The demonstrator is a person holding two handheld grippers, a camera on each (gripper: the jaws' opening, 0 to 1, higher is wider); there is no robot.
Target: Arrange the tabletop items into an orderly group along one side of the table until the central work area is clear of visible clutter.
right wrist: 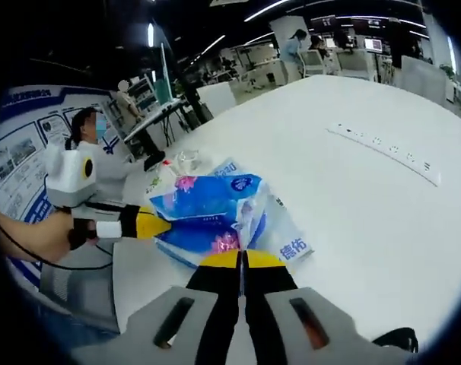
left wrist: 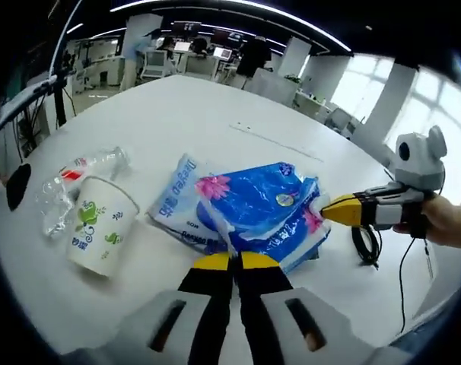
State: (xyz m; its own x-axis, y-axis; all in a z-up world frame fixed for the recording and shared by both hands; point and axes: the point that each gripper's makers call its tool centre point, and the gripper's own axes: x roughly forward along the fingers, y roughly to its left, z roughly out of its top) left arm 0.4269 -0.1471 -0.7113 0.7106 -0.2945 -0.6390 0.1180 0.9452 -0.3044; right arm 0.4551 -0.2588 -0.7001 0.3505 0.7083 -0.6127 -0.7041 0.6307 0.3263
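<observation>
**Both claws pinched on the blue tissue packs**

At the near edge of the blue plastic, the left gripper (left wrist: 235, 261) has its yellow-tipped jaws pressed together, seemingly nipping the wrapper of the tissue packs (left wrist: 249, 209). The right gripper (left wrist: 333, 210) comes in from the side, its jaws likewise closed on the wrapper's far edge; in its own view the right gripper (right wrist: 243, 258) bites the near edge while the left gripper (right wrist: 156, 226) holds the opposite side of the tissue packs (right wrist: 215, 209).

Beyond the packs, toward the table's side, stands a paper cup (left wrist: 101, 225) with a green print, and just beside it lies a crumpled clear plastic bottle (left wrist: 67, 182). A cable (left wrist: 365, 245) coils near the table (left wrist: 200, 114) edge.

The packs should be light and soft, their film slippery and loose; a pinch on a seam or corner fold likely holds better than flat film.
</observation>
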